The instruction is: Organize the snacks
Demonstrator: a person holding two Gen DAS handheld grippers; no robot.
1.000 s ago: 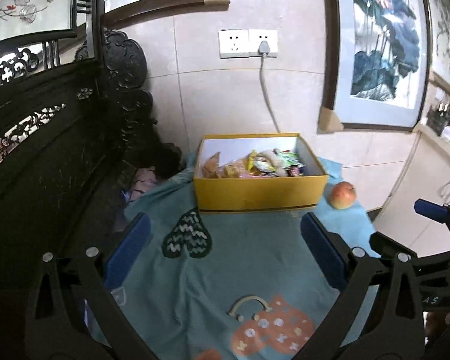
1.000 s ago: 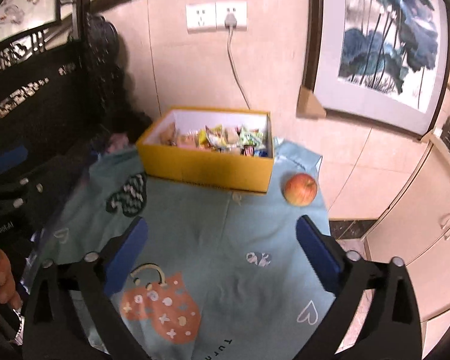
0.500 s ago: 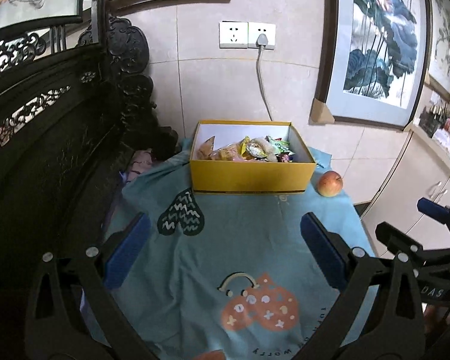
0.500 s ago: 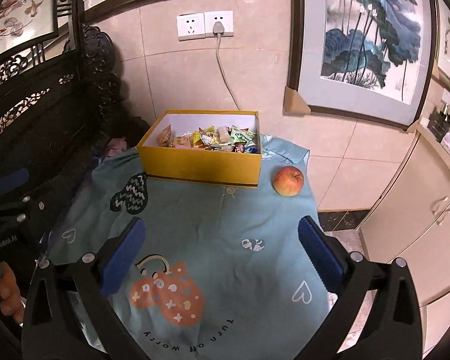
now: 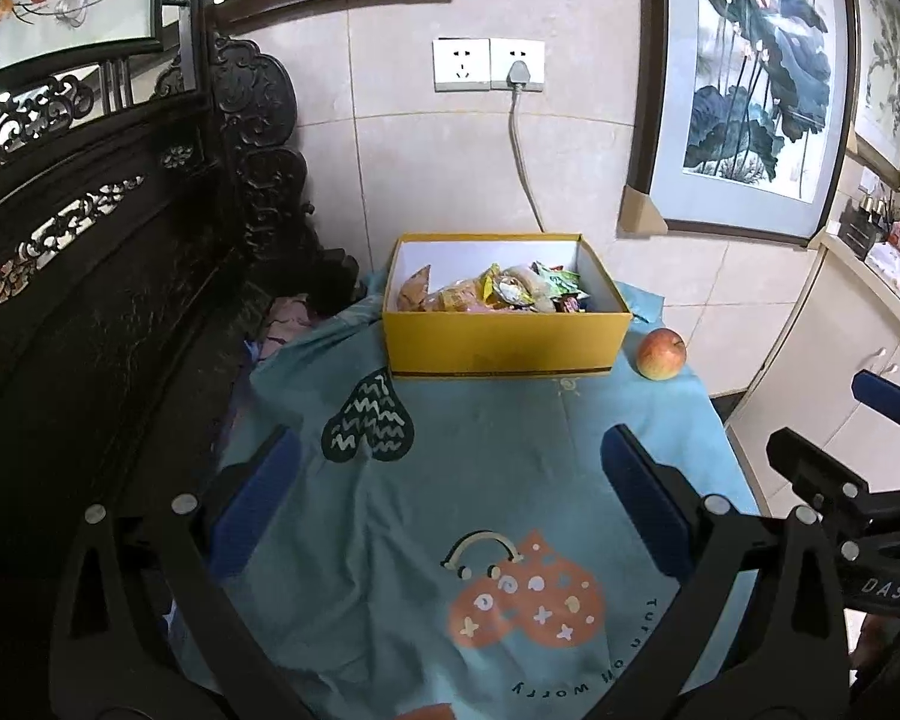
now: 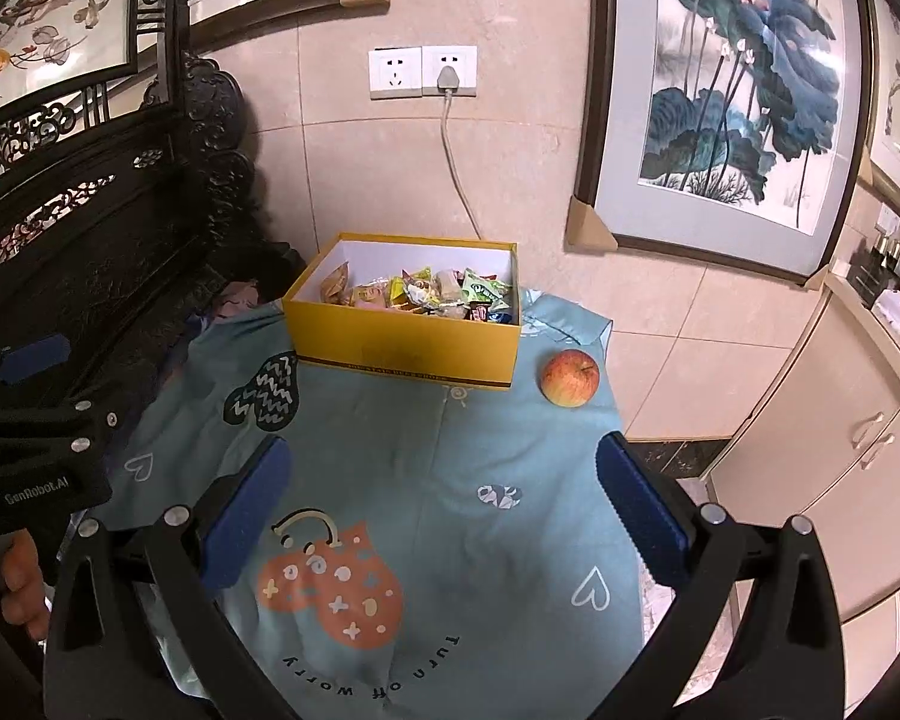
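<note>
A yellow box [image 5: 498,345] [image 6: 408,342] stands at the far end of the teal tablecloth [image 5: 480,468] [image 6: 438,468]. It holds several wrapped snacks [image 5: 498,294] [image 6: 426,294]. A red apple [image 5: 661,354] [image 6: 569,378] lies on the cloth just right of the box. My left gripper [image 5: 450,492] is open and empty, held above the near part of the cloth. My right gripper [image 6: 444,498] is open and empty too, well short of the box. Each gripper shows at the edge of the other's view.
Dark carved wooden furniture [image 5: 90,300] runs along the left side. A tiled wall with a socket and cable [image 5: 516,138] rises behind the box. Framed paintings [image 6: 738,90] lean on the wall at right. Pale cabinets [image 6: 840,450] stand to the right of the table.
Both grippers have drawn back and up from the box, so the box and apple look smaller and more of the cloth shows. Both stayed open and empty.
</note>
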